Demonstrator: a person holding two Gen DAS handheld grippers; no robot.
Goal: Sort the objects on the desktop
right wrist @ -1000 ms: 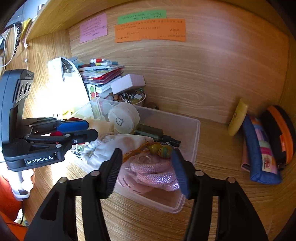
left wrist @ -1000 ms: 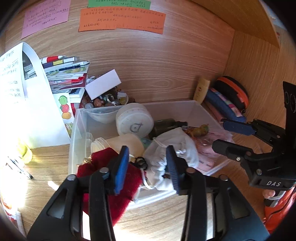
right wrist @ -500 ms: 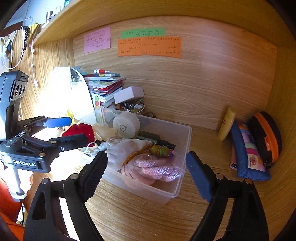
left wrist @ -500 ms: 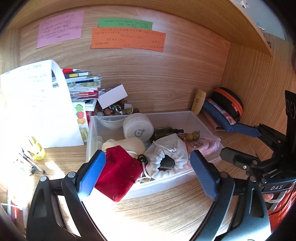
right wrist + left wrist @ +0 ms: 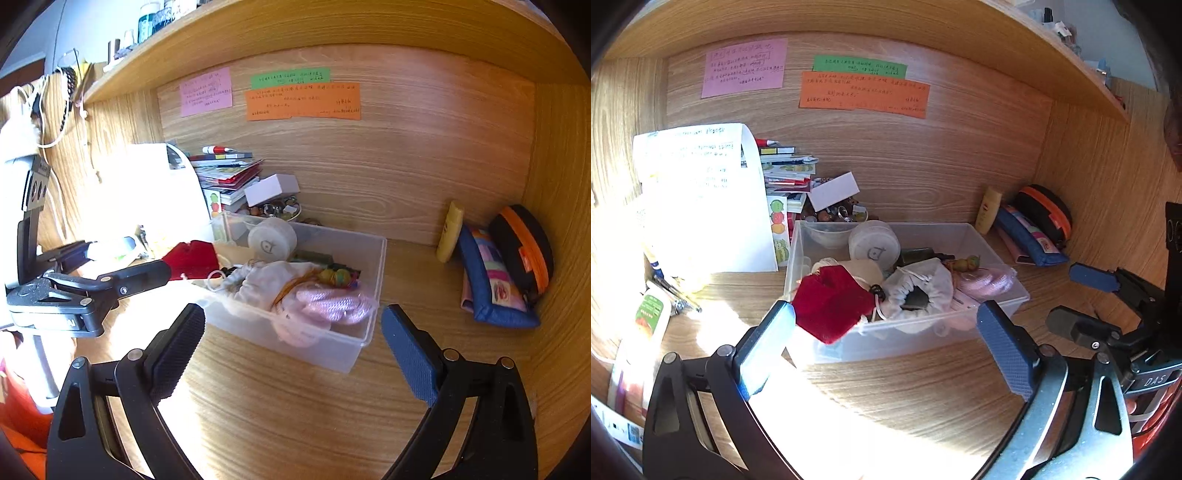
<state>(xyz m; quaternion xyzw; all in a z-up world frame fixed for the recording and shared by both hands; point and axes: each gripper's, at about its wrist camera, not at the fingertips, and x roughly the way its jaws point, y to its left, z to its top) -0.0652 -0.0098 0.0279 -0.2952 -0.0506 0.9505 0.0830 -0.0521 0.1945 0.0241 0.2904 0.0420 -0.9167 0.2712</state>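
I am looking at a wooden desk [image 5: 923, 391] set in an alcove. A clear plastic bin [image 5: 993, 254] sits near the middle, packed with small things. In the left wrist view, a red pouch [image 5: 831, 302] hangs over the bin's near corner at about 8 o'clock. Beside it lies a grey drawstring bag [image 5: 919, 291], and pink rope [image 5: 982, 280] fills the 3 o'clock end. A round white container [image 5: 873, 245] stands at the bin's 12 o'clock side.

My left gripper [image 5: 886, 343] has its jaws wide and still spreading, with nothing between them; the bin lies just beyond the tips. My right gripper [image 5: 293, 347] is the same: jaws opening, holding nothing, the bin ahead at 12 o'clock.

At 2 o'clock against the back wall lean a yellow tube [image 5: 450, 230], a blue pencil case [image 5: 491, 284] and a black and orange case [image 5: 526, 247]. Stacked books [image 5: 225, 173] sit at 11 o'clock. Coloured notes [image 5: 303, 99] are stuck on the wall.
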